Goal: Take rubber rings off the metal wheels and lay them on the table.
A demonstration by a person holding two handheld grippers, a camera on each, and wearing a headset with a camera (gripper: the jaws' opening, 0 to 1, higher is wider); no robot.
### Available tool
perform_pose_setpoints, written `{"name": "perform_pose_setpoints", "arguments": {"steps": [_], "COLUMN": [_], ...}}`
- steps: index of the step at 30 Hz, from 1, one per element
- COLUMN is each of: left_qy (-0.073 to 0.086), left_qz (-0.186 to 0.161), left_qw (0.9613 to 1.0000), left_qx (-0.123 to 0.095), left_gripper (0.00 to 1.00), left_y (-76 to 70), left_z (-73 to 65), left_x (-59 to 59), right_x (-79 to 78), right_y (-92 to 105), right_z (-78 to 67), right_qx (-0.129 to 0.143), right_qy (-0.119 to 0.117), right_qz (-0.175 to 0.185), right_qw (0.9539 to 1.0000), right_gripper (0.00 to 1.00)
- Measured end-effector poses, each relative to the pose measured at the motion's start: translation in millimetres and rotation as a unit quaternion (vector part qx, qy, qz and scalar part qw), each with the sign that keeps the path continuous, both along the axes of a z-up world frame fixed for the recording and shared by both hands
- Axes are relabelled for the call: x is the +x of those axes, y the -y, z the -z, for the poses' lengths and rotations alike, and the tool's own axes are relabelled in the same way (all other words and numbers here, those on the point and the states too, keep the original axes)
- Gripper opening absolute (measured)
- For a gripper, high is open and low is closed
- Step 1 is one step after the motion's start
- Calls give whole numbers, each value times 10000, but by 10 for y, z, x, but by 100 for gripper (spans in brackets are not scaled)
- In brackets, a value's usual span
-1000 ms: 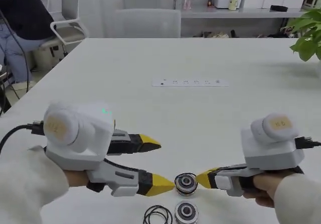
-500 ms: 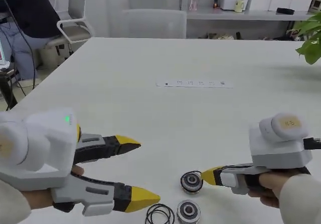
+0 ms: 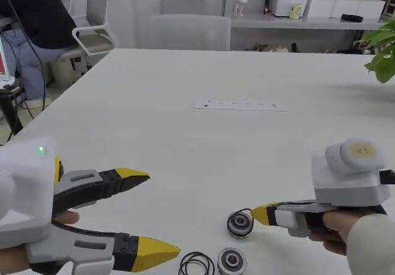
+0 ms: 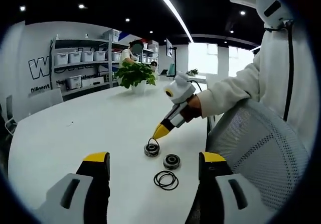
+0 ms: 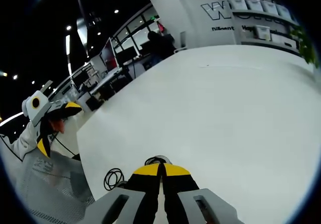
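Two metal wheels lie near the table's front edge: one (image 3: 239,224) at the tip of my right gripper (image 3: 259,214), the other (image 3: 231,261) nearer me. My right gripper is shut, and a thin black rubber ring (image 3: 247,213) loops from that wheel up into its tip. Loose black rubber rings (image 3: 196,264) lie flat to the left of the near wheel. My left gripper (image 3: 145,212) hovers open at the lower left, well clear of the wheels. Between its jaws, the left gripper view has both wheels (image 4: 151,149) (image 4: 171,161) and the loose rings (image 4: 165,180).
A white table (image 3: 185,133) stretches ahead with a flush socket strip (image 3: 241,105) at its middle. Chairs (image 3: 191,31) stand at the far edge, a green plant (image 3: 382,53) at the far right. A person sits at the back left.
My left gripper has drawn back to the left and toward me, away from the wheel, still open. The right gripper stays shut at the wheel.
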State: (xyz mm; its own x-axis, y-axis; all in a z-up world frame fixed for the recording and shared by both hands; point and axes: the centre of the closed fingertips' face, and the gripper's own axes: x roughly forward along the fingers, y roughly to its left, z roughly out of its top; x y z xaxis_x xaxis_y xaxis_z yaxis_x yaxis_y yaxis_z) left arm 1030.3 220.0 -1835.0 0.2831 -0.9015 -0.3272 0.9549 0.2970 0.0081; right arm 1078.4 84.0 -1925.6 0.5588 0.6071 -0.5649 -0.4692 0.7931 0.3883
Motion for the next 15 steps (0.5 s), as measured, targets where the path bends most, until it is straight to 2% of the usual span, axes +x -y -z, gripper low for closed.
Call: {"name": "perform_pose_setpoints", "arguments": {"steps": [4,5,9,13,15], "left_qy": [-143,-175,-275,-370,-395], "left_qz": [14,19,12,-21,-66], "left_qw": [9999,9998,9996,9993,9992], "left_qx": [-44,-60,1,28,-3], "left_gripper": [73,73,76,81,82], "left_y": [-15,-22,-60,-127,-164], "left_z": [15,20,64,93,71], "left_x": [-25,-34,-53,-68,-69], "right_x": [21,39,71,65,59], "right_y": [24,39,110,120,98], "right_z": [-65,-101,-174,-209,-241], "right_qx": [84,177,324,180,213], "right_qy": [72,95,130,239,270], "right_qz": [95,175,353,323,302], "right_qw": [9999,9996,9988,9990,9990], "right_gripper": [0,0,0,0,0]}}
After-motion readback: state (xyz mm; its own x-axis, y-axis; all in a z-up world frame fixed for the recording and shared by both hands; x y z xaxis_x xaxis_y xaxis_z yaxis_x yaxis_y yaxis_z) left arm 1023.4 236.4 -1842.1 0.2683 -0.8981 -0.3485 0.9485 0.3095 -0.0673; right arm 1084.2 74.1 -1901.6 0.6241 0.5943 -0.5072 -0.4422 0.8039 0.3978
